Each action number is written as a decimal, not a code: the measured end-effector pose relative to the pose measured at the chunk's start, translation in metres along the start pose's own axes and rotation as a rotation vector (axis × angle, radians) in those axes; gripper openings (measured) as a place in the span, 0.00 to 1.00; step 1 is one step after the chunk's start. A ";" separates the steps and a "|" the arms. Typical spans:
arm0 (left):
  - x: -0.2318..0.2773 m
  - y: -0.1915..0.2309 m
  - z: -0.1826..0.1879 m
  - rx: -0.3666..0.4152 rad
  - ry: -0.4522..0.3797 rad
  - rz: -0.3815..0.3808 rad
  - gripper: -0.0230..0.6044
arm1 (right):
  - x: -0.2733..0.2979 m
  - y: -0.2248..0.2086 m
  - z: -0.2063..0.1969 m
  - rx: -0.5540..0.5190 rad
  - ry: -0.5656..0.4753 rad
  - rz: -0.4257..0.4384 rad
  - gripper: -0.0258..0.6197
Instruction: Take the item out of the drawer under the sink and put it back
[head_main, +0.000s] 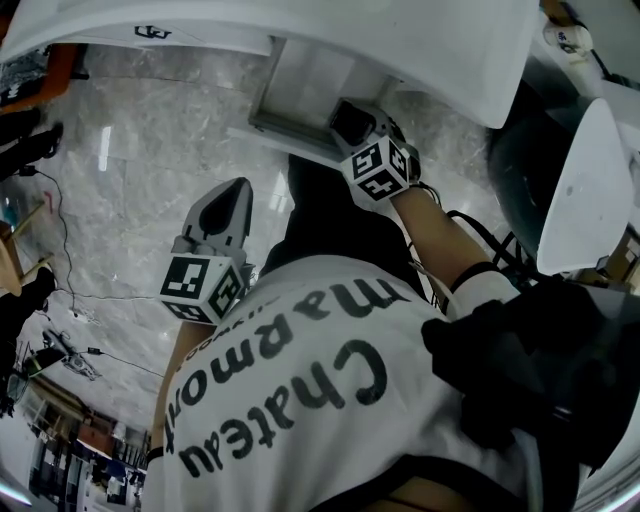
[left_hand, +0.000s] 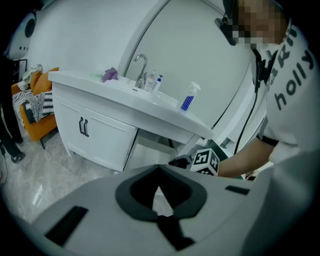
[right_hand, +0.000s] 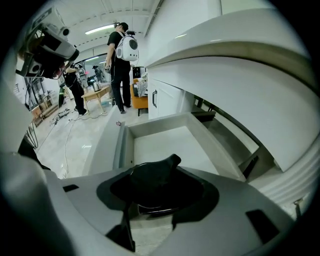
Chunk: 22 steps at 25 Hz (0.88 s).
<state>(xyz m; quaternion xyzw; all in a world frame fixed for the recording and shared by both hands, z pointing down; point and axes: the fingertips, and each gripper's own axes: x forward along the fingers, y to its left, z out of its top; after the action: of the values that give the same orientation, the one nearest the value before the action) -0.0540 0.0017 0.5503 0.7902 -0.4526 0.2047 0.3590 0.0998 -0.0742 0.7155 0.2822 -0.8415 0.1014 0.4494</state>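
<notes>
Above the near edge of the drawer (right_hand: 123, 145), the right gripper (right_hand: 159, 194) clasps a dark item (right_hand: 150, 181); carry it level, clear of the side walls. The left gripper (left_hand: 159, 201) hangs closed, empty.

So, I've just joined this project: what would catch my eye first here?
The white drawer under the sink stands pulled out. Close over it the right tongs grip a black item, while the left tongs hang shut and empty over the marble floor.
</notes>
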 end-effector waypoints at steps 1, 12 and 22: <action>-0.001 0.001 0.000 0.000 -0.001 0.003 0.05 | 0.000 0.000 0.002 -0.005 -0.006 -0.002 0.37; -0.007 0.004 0.002 -0.003 -0.022 0.015 0.05 | 0.000 -0.005 0.014 0.059 -0.023 -0.016 0.30; -0.019 0.000 0.006 0.000 -0.050 0.031 0.05 | -0.009 -0.003 0.035 0.106 -0.040 -0.007 0.24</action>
<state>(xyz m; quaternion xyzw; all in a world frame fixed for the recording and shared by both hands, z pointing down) -0.0637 0.0081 0.5335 0.7881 -0.4734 0.1905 0.3442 0.0812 -0.0875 0.6877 0.3103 -0.8429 0.1385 0.4172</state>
